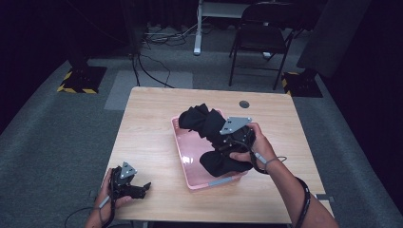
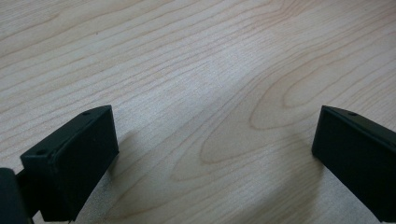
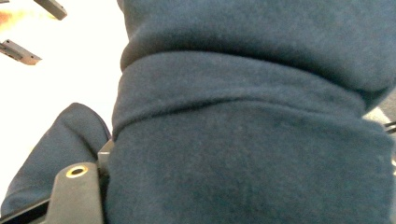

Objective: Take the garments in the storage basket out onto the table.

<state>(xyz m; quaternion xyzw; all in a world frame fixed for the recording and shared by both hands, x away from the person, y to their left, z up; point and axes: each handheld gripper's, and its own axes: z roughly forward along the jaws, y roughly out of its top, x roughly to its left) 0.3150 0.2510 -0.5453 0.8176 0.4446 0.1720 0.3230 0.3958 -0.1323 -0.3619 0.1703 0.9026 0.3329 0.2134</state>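
Note:
A black garment (image 1: 204,121) lies bunched in a pink tub (image 1: 183,152) at the middle of the wooden table (image 1: 147,123). My right gripper (image 1: 228,142) is in the tub's right half, shut on the garment's middle fold. In the right gripper view the dark cloth (image 3: 243,140) wraps over the jaws, and one finger (image 3: 77,193) shows at the lower left. My left gripper (image 1: 142,189) rests near the table's front left corner, apart from the tub. Its jaws stand wide open over bare wood (image 2: 196,56) with nothing between them.
A small round hole (image 1: 244,104) is in the tabletop behind the tub. Beyond the table stand a dark folding chair (image 1: 261,33), floor cables (image 1: 161,38) and stands with yellow-black striped bases (image 1: 78,78).

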